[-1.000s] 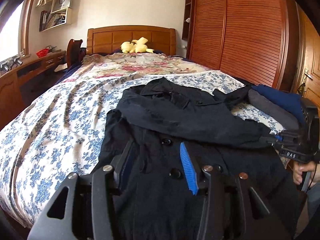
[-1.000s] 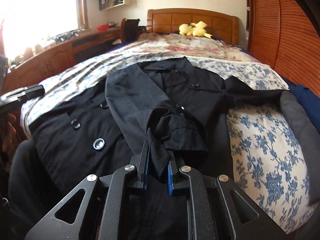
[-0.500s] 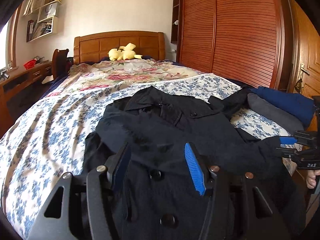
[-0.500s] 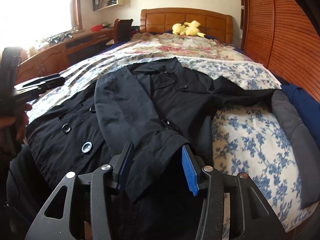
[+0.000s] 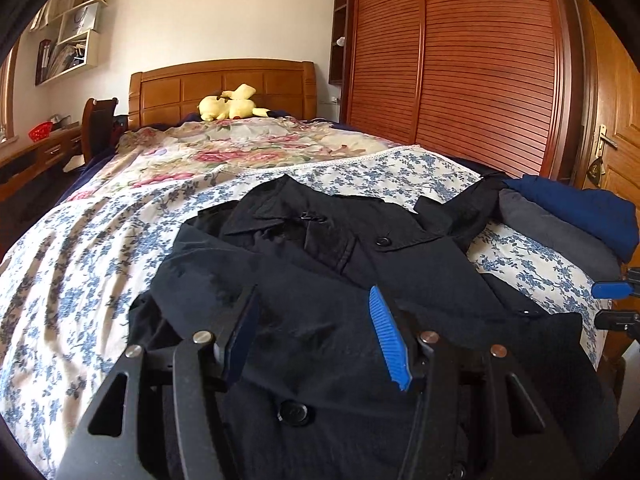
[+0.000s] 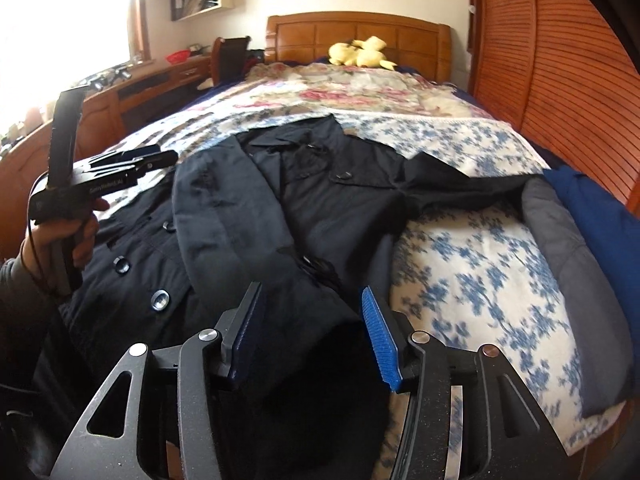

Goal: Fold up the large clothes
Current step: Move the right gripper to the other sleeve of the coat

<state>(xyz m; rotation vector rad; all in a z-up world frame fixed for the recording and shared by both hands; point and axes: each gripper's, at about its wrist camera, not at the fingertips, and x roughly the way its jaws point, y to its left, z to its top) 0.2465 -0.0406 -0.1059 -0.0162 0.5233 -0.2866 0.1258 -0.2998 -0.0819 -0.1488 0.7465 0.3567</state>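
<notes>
Nearest the right wrist camera, the right gripper (image 6: 310,332) hangs over the lower edge of the black coat (image 6: 256,248), its jaws spread and opening further; the folded-over sleeve (image 6: 224,216) runs up from between the blue pads (image 6: 380,340), but the pads do not press on the cloth. In the left wrist view the left gripper (image 5: 316,332) likewise stands spread above the coat's front, with a dark button (image 5: 294,414) just below it and nothing pinched between its fingers. The coat lies flat on the bed (image 5: 80,248), buttoned side up, collar toward the headboard, with one sleeve laid diagonally across the chest and the other sleeve (image 6: 460,188) stretched out sideways over the blue-flowered sheet toward the wardrobe side. At the left of the right wrist view a hand (image 6: 60,240) grips the handle of the left gripper, held above the coat's near edge. At the sheet's edge by the outstretched sleeve lie a grey garment (image 5: 560,236) and a dark blue garment (image 5: 580,204), touching each other. Farther up the bed a pink-flowered quilt (image 5: 240,148) covers the mattress, and a yellow plush toy (image 5: 230,108) rests against the wooden headboard (image 5: 224,84). A slatted wooden wardrobe (image 5: 480,80) stands to the right, and a desk (image 6: 160,76) with wall shelves (image 5: 72,40) above it lines the window side.
</notes>
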